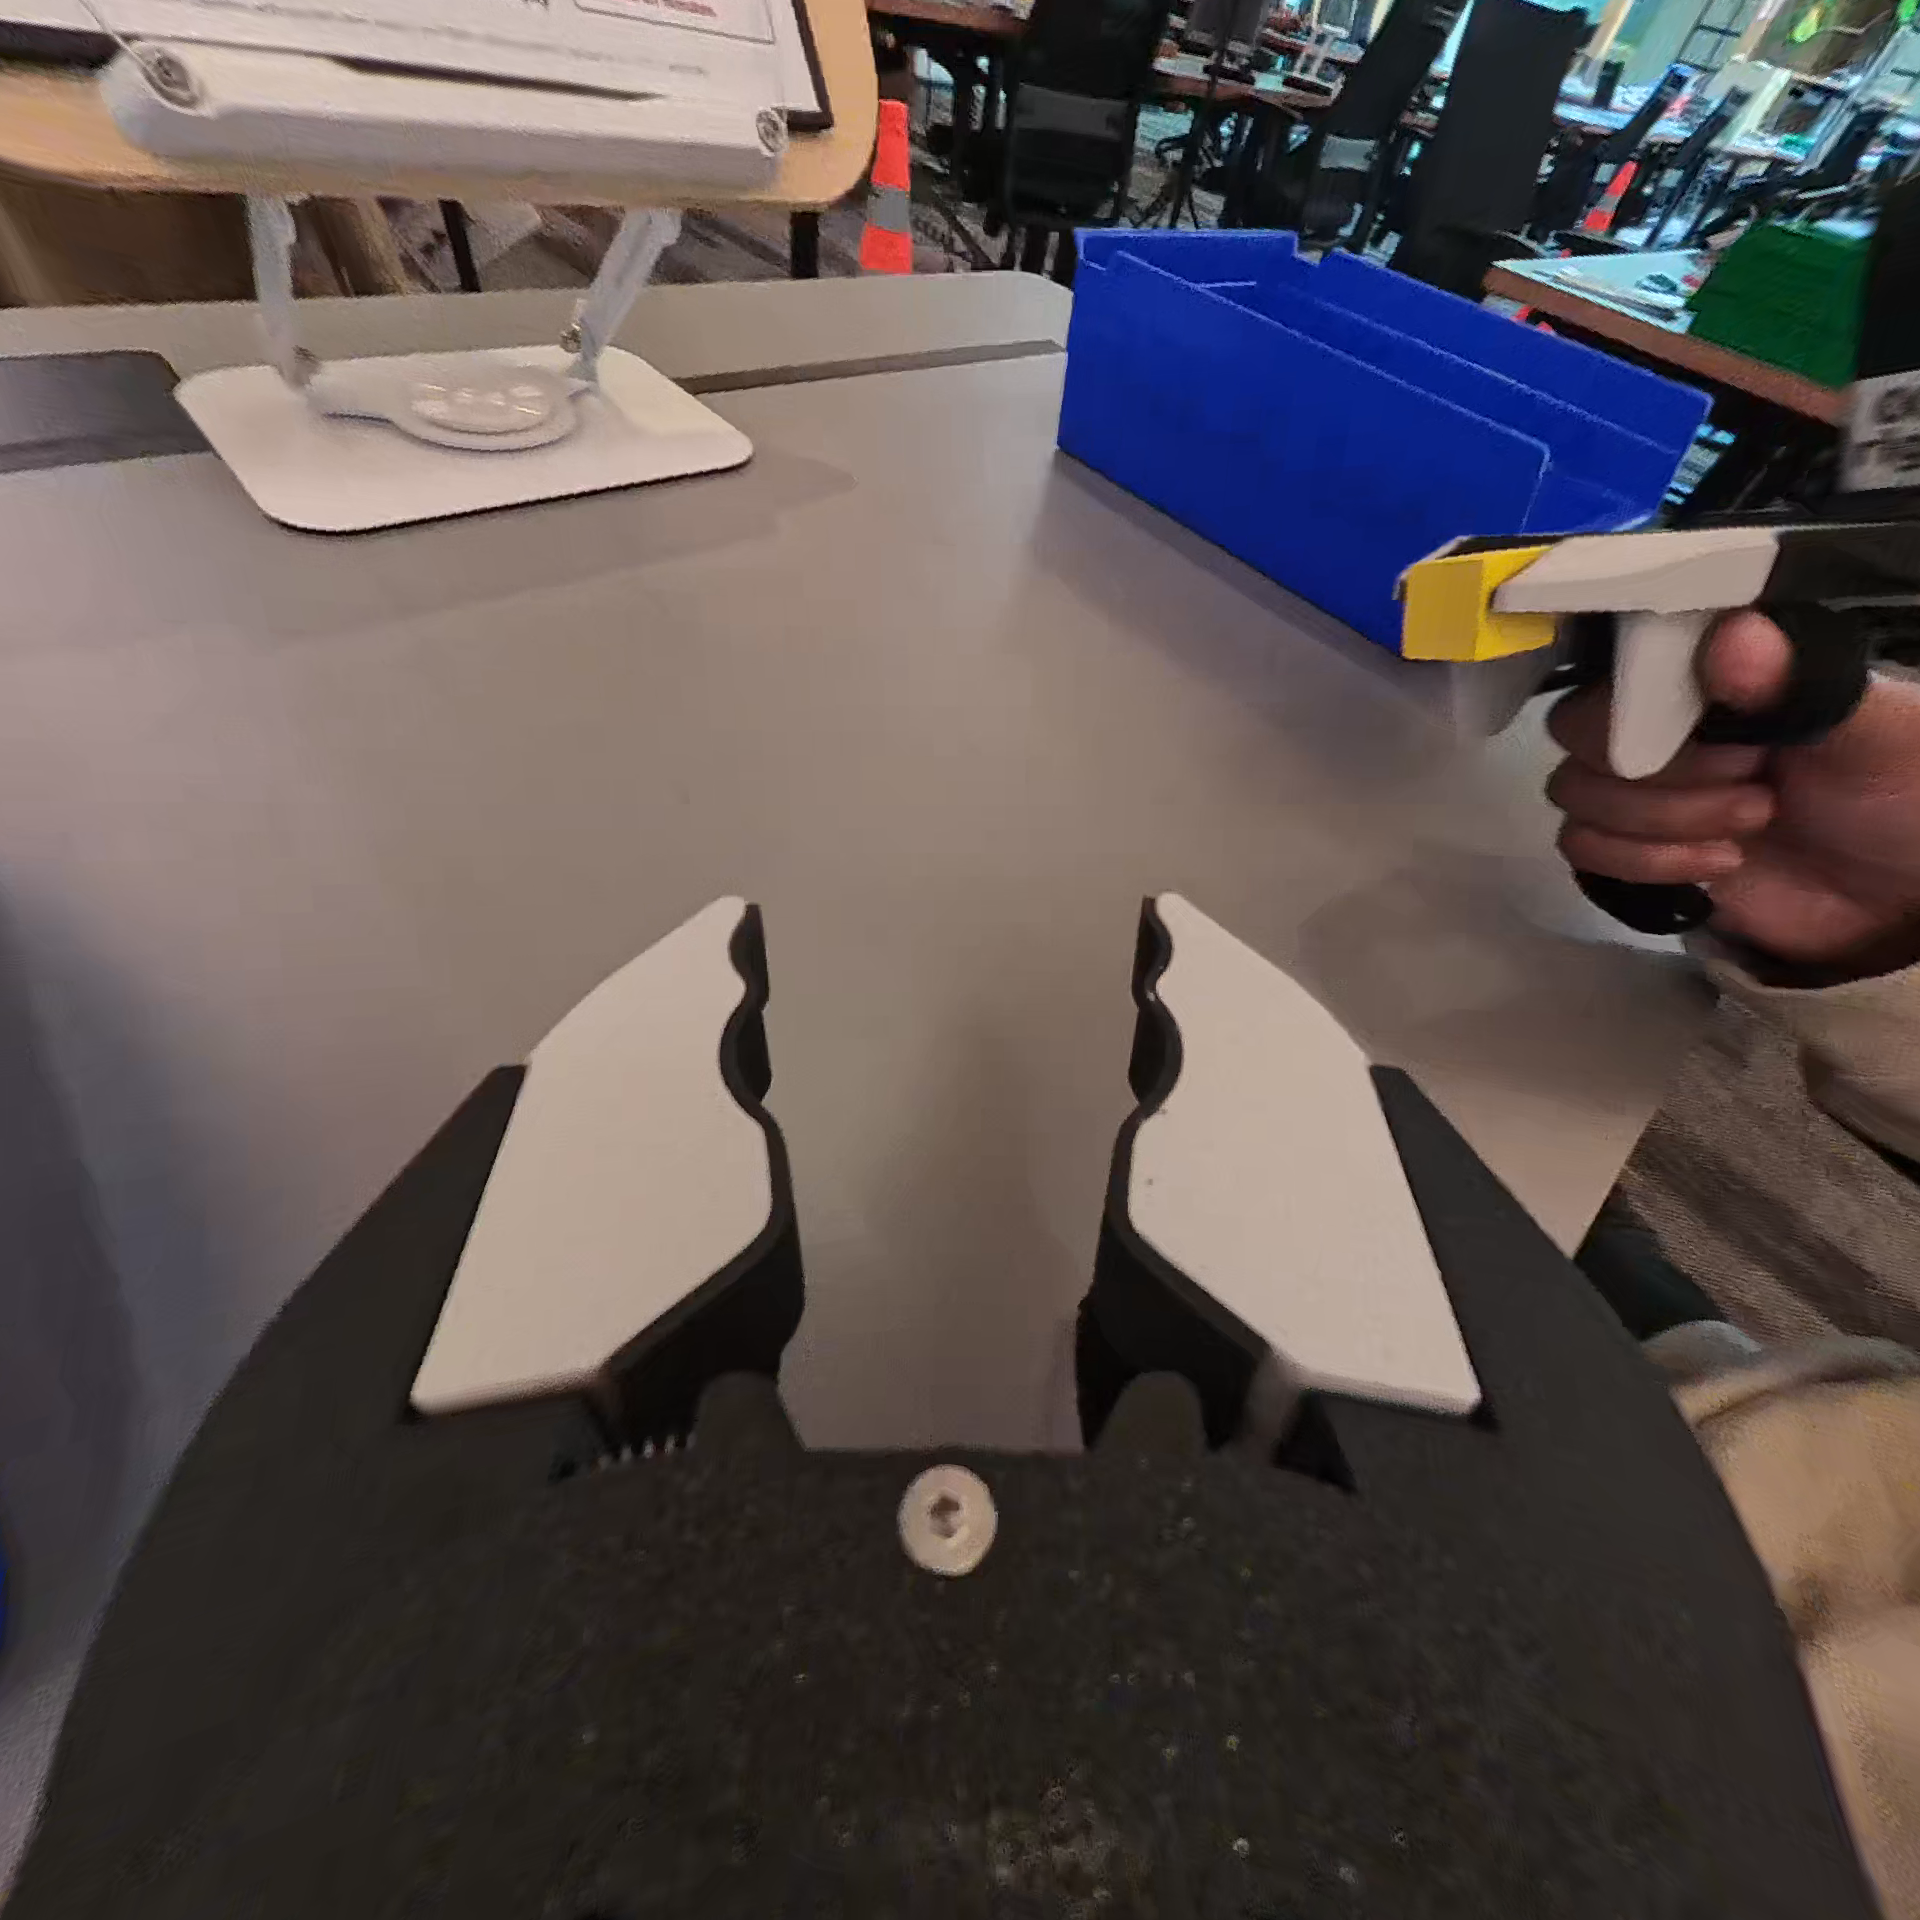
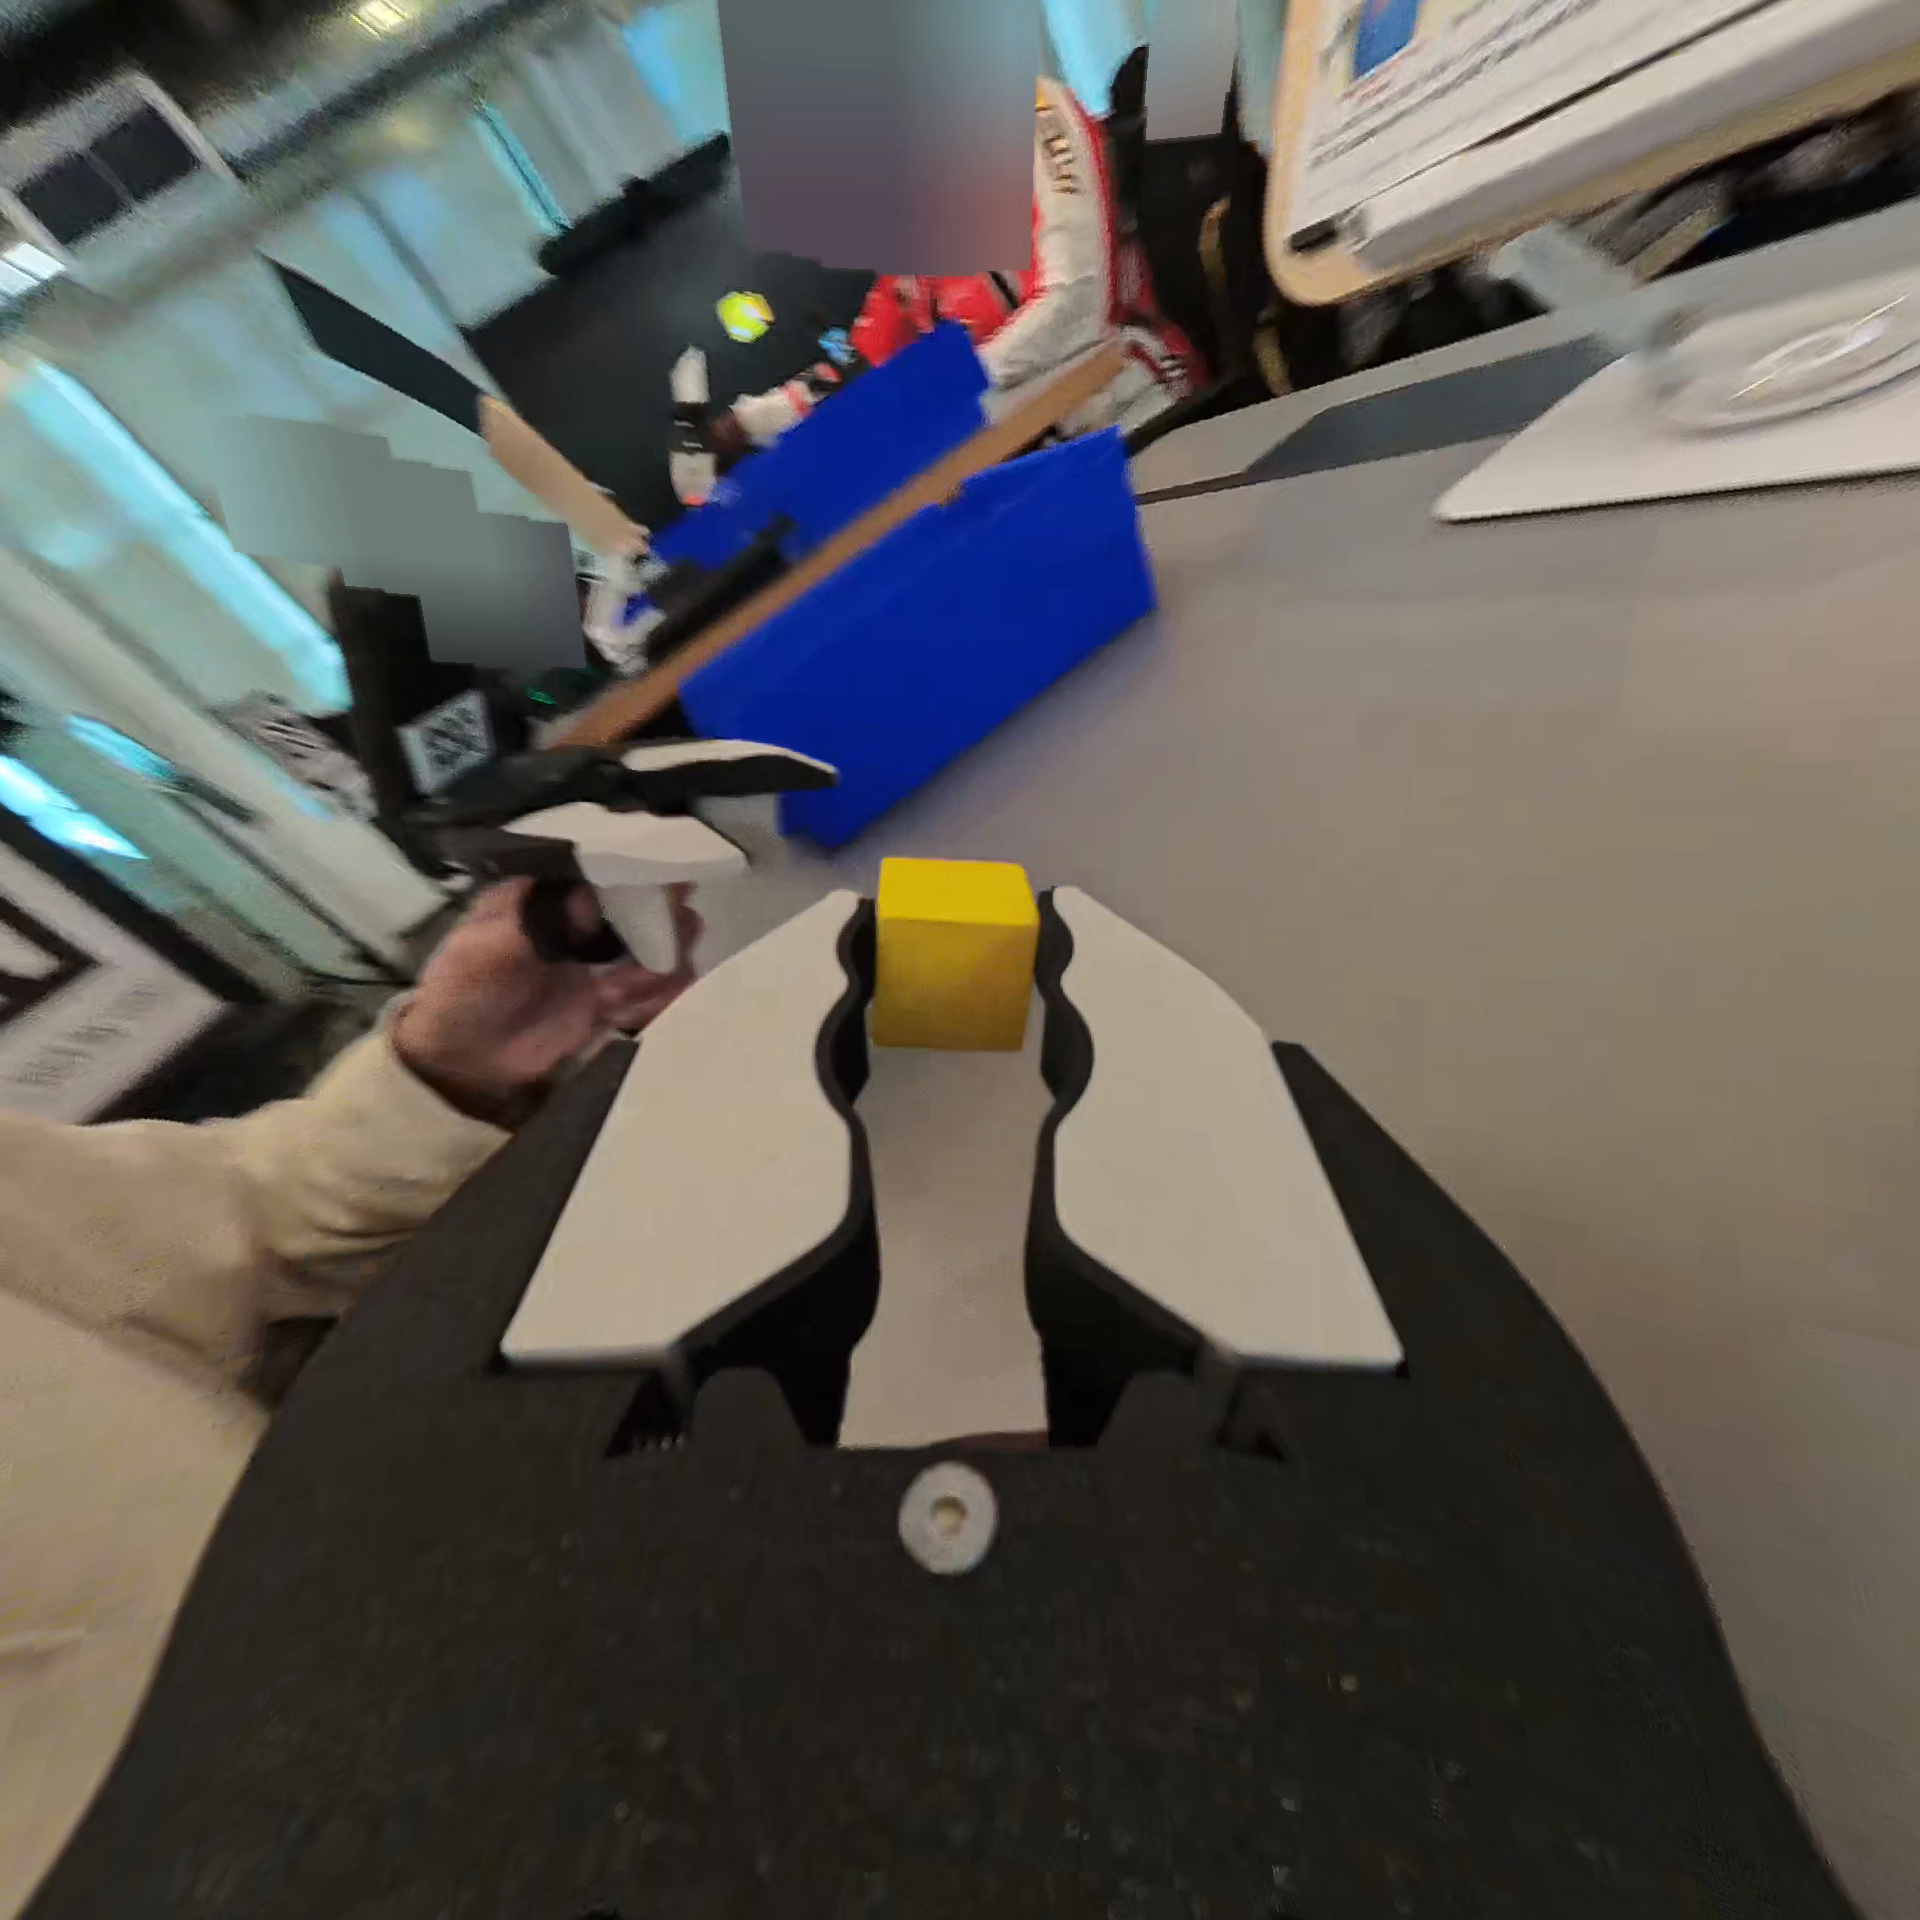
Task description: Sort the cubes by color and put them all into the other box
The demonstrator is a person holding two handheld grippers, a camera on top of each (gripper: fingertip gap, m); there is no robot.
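Grey table (image 1: 935,644) — busy hall beyond

A white stand (image 1: 457,436) with a tilted board (image 1: 447,94) stands on the grey table (image 1: 727,727). Behind it, an orange cone (image 1: 890,197) and dark chairs (image 1: 1060,135).

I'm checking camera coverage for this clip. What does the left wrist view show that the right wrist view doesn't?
Only the left wrist view shows the blue box's inner dividers, orange cones behind, and the open, empty left gripper up close. Only the right wrist view shows the fingers squeezing the yellow cube from both sides, plus a second blue box beyond. Both show the grey table, white stand, cube and box.
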